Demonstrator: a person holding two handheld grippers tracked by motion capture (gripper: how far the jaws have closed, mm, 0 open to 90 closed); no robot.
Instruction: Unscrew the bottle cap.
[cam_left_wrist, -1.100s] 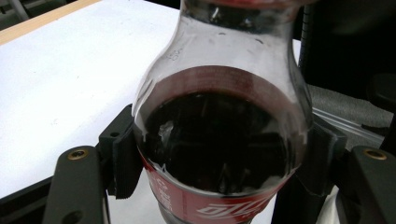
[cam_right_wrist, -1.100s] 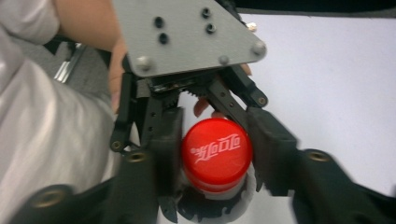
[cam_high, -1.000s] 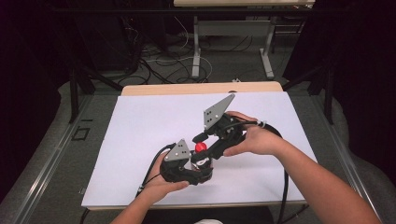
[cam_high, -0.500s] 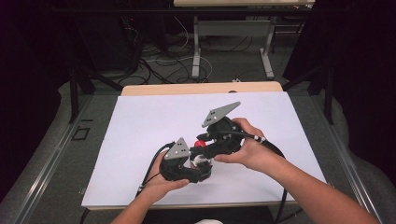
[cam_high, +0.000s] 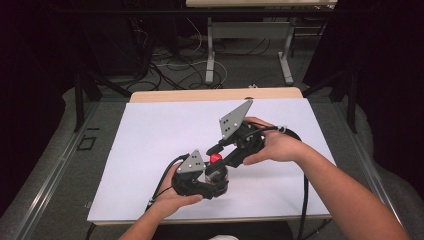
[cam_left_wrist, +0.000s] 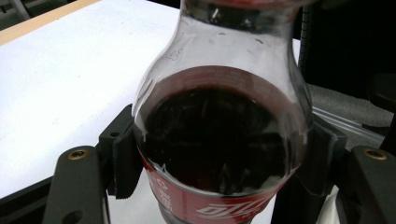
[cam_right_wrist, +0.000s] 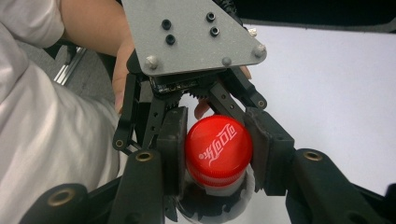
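Two grips set: left gripper (cam_left_wrist: 219, 186) clamps the cola bottle (cam_left_wrist: 219, 140), right gripper (cam_right_wrist: 215, 154) straddles its red cap (cam_right_wrist: 217, 149) (jaws just reopening, apparently slack), unscrewing remains.

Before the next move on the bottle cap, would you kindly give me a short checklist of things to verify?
1. Left gripper shut on the bottle: ok.
2. Red cap on the bottle: ok.
3. Cap between the right gripper jaws: ok.
4. Right pads pressing the cap firmly, as the jaws have just been opening: cannot tell.
5. Bottle base resting on the table: cannot tell.
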